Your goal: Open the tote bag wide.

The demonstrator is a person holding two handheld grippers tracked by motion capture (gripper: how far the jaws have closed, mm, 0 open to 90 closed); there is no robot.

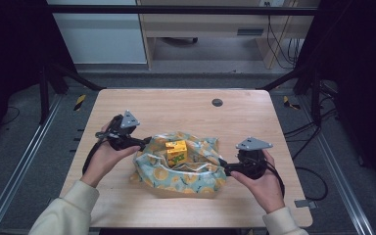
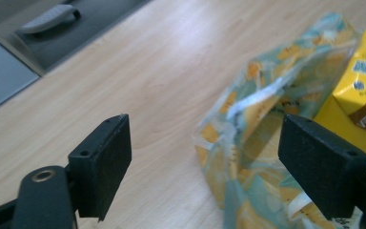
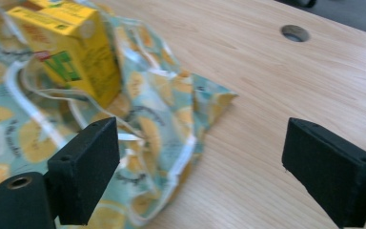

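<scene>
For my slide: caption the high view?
Open grippers flank a patterned bag holding a yellow carton.

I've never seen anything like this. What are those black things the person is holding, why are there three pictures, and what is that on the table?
A person stands at a wooden table and holds a hand tool in each hand. Each tool ends in two black jaws; these are the left tongs and the right tongs. One picture looks down from above. The other two come from small cameras riding on each tool, looking out along its jaws. On the table lies a patterned bag printed with orange slices, and inside it stands a yellow carton. Both tongs are open, one at each side of the bag, and neither holds anything.
</scene>
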